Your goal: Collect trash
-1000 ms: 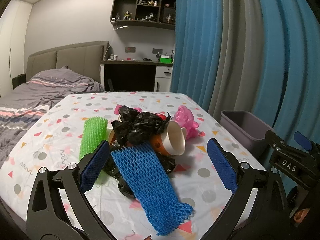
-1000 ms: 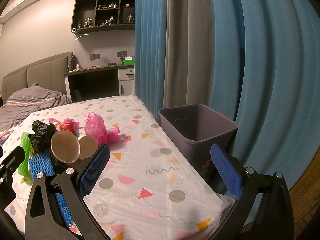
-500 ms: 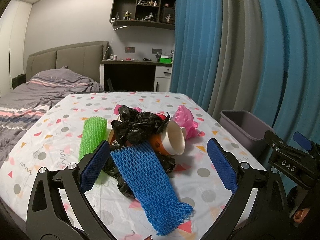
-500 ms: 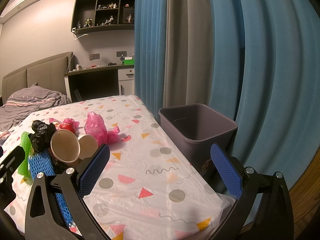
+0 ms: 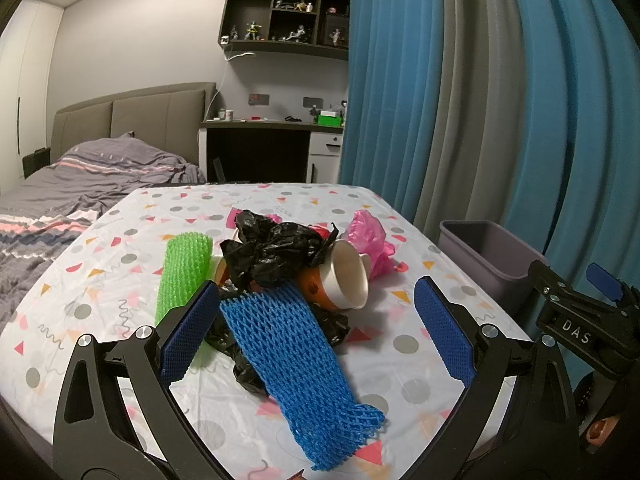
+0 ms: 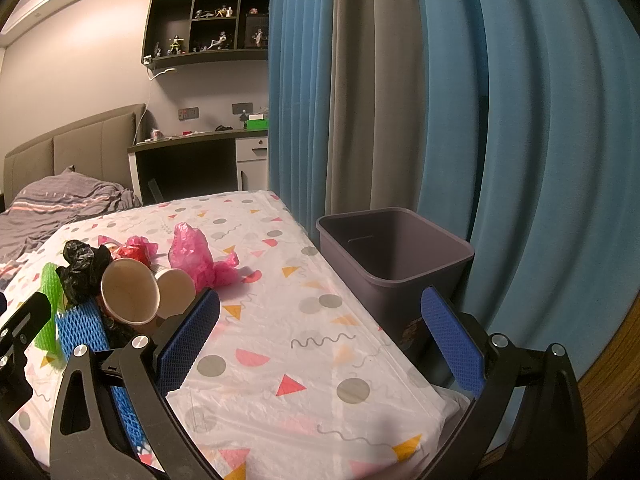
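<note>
table (image 5: pixel 120 248) first, trash heaped mid-cloth; bin (image 6: pixel 394 256) just off its edge, base hidden. blue net (image 5: pixel 292 356) covers a black bag (image 5: pixel 272 252), cup (image 5: pixel 344 276) half buried. my left gripper (image 5: pixel 316 328) and right gripper (image 6: pixel 320 336) gape wide, empty.

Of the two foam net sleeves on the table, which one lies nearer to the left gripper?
The blue net sleeve. It stretches toward the camera between the fingers of the open left gripper, over the black bag. The green net sleeve lies farther back, left of the pile.

Trash pile (image 5: pixel 280 280) on table (image 5: pixel 120 240), bin (image 6: pixel 394 256) right.
</note>
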`<action>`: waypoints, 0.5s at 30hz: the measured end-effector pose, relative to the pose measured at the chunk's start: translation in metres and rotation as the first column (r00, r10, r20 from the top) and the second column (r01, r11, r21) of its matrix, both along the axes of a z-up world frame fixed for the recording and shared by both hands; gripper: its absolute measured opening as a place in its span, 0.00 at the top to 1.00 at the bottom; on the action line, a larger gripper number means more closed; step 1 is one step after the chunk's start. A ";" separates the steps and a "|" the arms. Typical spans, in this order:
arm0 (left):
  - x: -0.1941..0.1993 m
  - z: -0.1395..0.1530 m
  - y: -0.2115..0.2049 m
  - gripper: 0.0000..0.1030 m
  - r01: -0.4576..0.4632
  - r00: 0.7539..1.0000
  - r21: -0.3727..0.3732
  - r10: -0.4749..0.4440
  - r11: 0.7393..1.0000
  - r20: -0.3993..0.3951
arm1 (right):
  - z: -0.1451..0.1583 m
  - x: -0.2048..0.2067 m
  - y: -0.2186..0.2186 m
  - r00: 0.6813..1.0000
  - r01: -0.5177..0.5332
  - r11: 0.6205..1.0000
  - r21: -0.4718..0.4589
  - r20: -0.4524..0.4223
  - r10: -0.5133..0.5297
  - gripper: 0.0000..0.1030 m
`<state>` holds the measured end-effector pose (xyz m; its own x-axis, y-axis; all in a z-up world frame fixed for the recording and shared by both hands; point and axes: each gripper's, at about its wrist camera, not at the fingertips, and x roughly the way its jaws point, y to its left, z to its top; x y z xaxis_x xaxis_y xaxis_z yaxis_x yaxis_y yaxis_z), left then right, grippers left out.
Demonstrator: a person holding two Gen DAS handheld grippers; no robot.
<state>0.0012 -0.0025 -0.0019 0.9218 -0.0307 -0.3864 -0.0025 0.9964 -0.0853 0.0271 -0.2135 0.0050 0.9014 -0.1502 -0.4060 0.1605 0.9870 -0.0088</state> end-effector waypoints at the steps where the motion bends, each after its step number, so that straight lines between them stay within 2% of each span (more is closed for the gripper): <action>1: 0.000 0.000 0.000 0.07 0.000 1.000 -0.001 0.000 1.000 0.000 | 0.000 0.001 0.000 1.000 0.001 1.000 0.000 0.001 -0.001 0.05; 15: -0.002 0.000 -0.003 0.07 0.002 1.000 0.003 -0.002 1.000 0.000 | 0.000 0.001 -0.001 1.000 0.005 1.000 0.001 0.001 -0.005 0.05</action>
<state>-0.0006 -0.0054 -0.0020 0.9219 -0.0312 -0.3861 -0.0010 0.9966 -0.0827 0.0281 -0.2141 0.0045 0.9012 -0.1543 -0.4050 0.1655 0.9862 -0.0076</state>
